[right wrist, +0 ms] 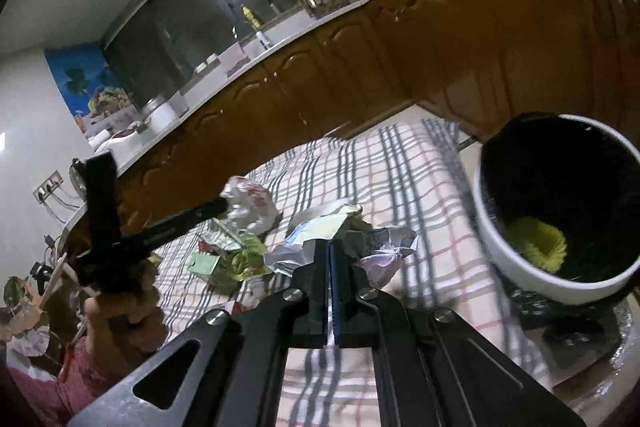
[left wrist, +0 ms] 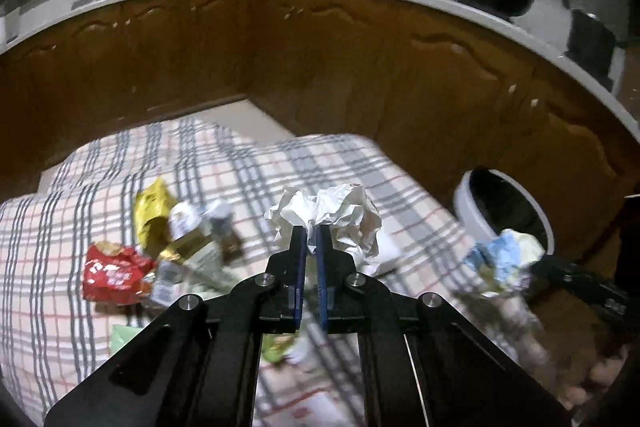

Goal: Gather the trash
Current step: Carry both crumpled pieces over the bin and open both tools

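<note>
The crumpled white paper [left wrist: 328, 217] is pinched at its near edge in the left tool [left wrist: 311, 233], whose fingers are nearly together with only the paper between them; it appears to be held above the checked cloth [left wrist: 100, 187], though the blur makes it hard to be sure. The right tool [right wrist: 329, 247] is clenched on a crushed yellow-and-blue wrapper [right wrist: 320, 227], which stands out ahead of its tips, with a greyish crumpled piece [right wrist: 384, 247] just beside it. So both hands are loaded, and the step in hand looks like the carry to the bin.

The white bin [right wrist: 516, 247] with its dark liner stands off the cloth's right edge, near the right tool, and already has something yellow-green [right wrist: 536, 243] at the bottom. The next move, I judge, calls for bringing each tool over the open rim before letting go, the right one first since it is closer; light paper may cling or drift, so release well inside the mouth.

More trash remains on the cloth: a red packet [left wrist: 114, 275], a yellow pouch [left wrist: 154, 207] and a green carton [right wrist: 206, 263]
</note>
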{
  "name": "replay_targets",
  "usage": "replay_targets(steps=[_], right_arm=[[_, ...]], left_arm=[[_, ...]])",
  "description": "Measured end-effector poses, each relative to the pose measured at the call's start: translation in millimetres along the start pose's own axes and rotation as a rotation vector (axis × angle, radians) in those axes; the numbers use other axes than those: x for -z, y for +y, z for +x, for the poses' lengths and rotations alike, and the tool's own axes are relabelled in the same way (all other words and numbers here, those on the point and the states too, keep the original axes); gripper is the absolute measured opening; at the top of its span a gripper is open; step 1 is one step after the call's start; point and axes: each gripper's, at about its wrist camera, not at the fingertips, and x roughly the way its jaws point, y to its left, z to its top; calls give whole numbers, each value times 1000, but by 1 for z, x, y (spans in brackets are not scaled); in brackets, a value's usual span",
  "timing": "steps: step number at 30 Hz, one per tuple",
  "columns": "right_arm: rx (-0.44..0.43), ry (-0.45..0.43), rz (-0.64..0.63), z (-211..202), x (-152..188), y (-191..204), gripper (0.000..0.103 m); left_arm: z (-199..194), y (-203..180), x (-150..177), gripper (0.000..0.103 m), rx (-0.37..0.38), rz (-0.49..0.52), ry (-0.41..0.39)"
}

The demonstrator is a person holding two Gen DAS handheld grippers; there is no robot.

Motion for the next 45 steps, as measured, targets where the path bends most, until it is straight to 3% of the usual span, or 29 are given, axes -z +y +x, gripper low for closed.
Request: replay_targets(steps=[7,18,33,36,38,41,42,45], right_arm=[[83,-52,34,-26,-10,-36,1],[198,-101,100,-56,-33,-99,1],[243,-69,139,-47,-45,-138,2],[229,-65,183,-45,-47,-150,8],[230,-59,205,-45,-47,-159,14],[225,-60,220,-46,-45,-164,32],[221,-62,222,-47,-44,-164,38],[216,-70,225,-51,-43,-161,43]], left_arm=[[2,-53,-8,4,119,56,6],[38,-141,-18,4,262,132,65],[101,-200,-24,5,296,177,167],[110,-203,-23,9,300,177,192],[115,-204,-23,18,297,167,207],[115,-204,-22,36,304,158,201],[114,-203,-21,37,304,157,197],[109,-200,-18,37,303,152,188]])
